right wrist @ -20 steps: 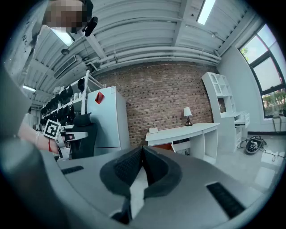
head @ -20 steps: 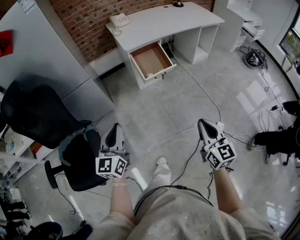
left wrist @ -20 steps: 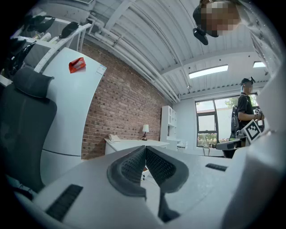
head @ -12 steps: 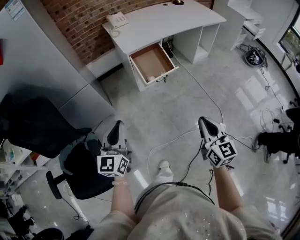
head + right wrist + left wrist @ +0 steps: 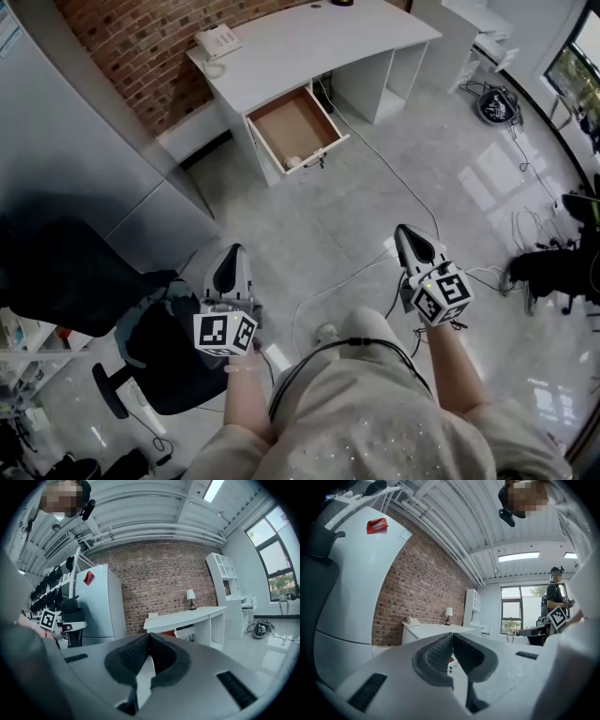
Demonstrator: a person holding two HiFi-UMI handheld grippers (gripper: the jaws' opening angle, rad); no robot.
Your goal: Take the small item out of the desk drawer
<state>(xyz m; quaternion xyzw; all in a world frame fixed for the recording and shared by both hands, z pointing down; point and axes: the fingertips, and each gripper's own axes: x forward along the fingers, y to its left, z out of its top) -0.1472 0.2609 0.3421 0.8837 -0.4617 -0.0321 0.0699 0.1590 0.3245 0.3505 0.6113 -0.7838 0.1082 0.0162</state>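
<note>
The white desk stands far ahead against the brick wall, its brown-bottomed drawer pulled out. A small pale item lies at the drawer's front edge. My left gripper and right gripper are held low over the floor, well short of the desk. Both are shut with nothing between the jaws. In the left gripper view the left gripper points toward the desk. In the right gripper view the right gripper faces the desk too.
A black office chair stands at my left beside a tall grey cabinet. Cables run across the tiled floor from the desk. A phone sits on the desk. Black gear is at the right; a person stands by the window.
The head view has shifted: the desk and drawer have drifted left and the small item now shows in the drawer. Both grippers keep their places and stay shut.
</note>
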